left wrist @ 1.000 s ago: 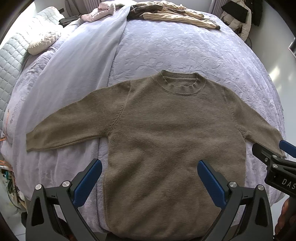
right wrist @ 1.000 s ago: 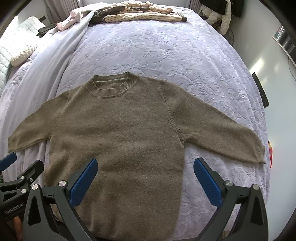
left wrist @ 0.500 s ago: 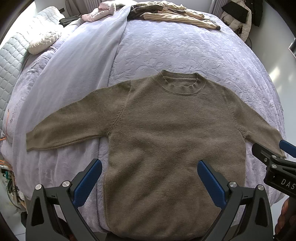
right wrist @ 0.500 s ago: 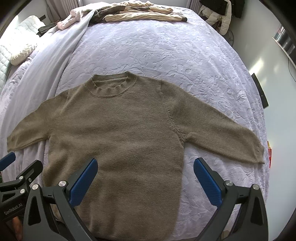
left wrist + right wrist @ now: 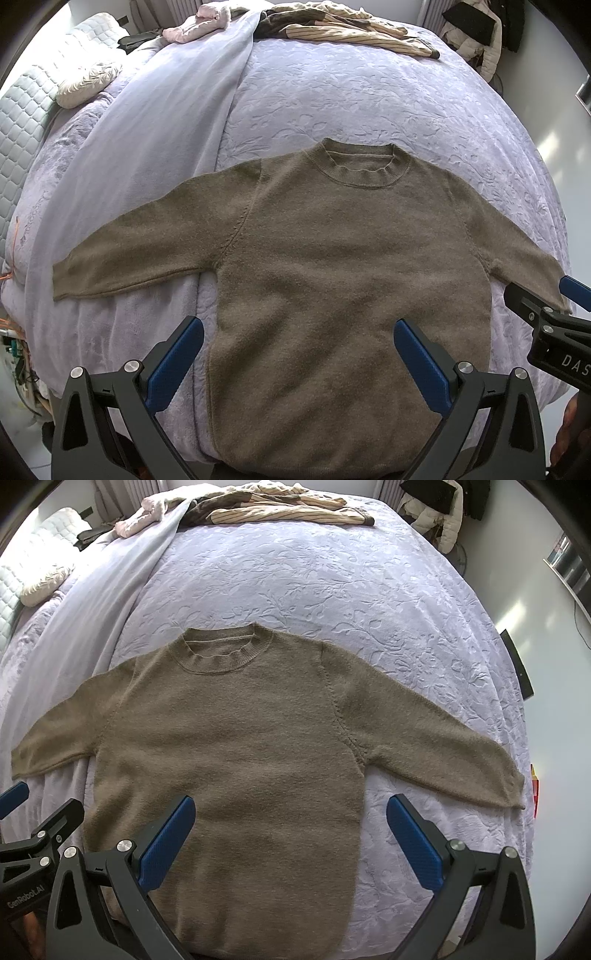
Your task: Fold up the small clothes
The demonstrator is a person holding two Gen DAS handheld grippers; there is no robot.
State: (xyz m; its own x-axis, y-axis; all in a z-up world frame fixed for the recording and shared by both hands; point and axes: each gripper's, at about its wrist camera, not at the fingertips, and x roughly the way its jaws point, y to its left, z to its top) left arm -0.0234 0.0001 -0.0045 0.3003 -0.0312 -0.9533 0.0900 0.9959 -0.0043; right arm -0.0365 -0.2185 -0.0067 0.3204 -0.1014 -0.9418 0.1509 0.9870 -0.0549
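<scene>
An olive-brown knit sweater (image 5: 332, 258) (image 5: 236, 746) lies flat on the bed, face up, neck away from me, both sleeves spread out sideways. My left gripper (image 5: 297, 356) hovers open over the sweater's lower left part, blue pads wide apart, holding nothing. My right gripper (image 5: 290, 830) hovers open over the sweater's lower right edge, also holding nothing. The right gripper's fingers (image 5: 532, 302) show at the right edge of the left wrist view, over the right cuff. The left gripper's fingers (image 5: 44, 823) show at the left edge of the right wrist view.
The bed carries a lilac embossed cover (image 5: 369, 99) (image 5: 314, 583) and a smooth pale blue blanket (image 5: 155, 129) along the left. Striped and pink clothes (image 5: 332, 26) (image 5: 277, 506) are piled at the far end. A cream pillow (image 5: 86, 85) lies left. Jackets (image 5: 480, 33) hang far right.
</scene>
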